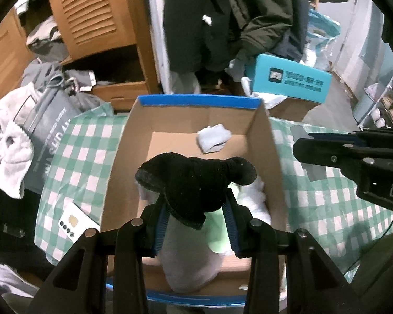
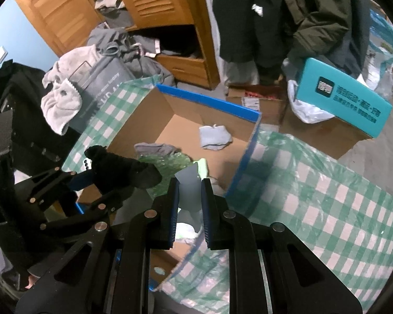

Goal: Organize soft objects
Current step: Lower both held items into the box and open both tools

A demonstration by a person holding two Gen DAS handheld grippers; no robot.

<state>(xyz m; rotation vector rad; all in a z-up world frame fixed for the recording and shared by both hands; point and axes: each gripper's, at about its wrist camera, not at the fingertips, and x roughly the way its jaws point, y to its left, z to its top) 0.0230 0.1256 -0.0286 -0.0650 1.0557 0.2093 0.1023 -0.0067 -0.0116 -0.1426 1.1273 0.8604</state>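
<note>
Left wrist view shows my left hand-held gripper (image 1: pixel 196 209) clamped on a black sock (image 1: pixel 194 180) above the open cardboard box (image 1: pixel 264 141), where a grey folded sock (image 1: pixel 213 137) lies on the bottom. My right hand-held gripper (image 2: pixel 188 183) is nearly closed, pinching a pale grey-blue cloth (image 2: pixel 188 183) over the box's near corner. On writing, I make out white print on the teal box (image 2: pixel 345 96) behind, too blurred to read, and partial letters on the grey bag (image 1: pixel 47 141).
</note>
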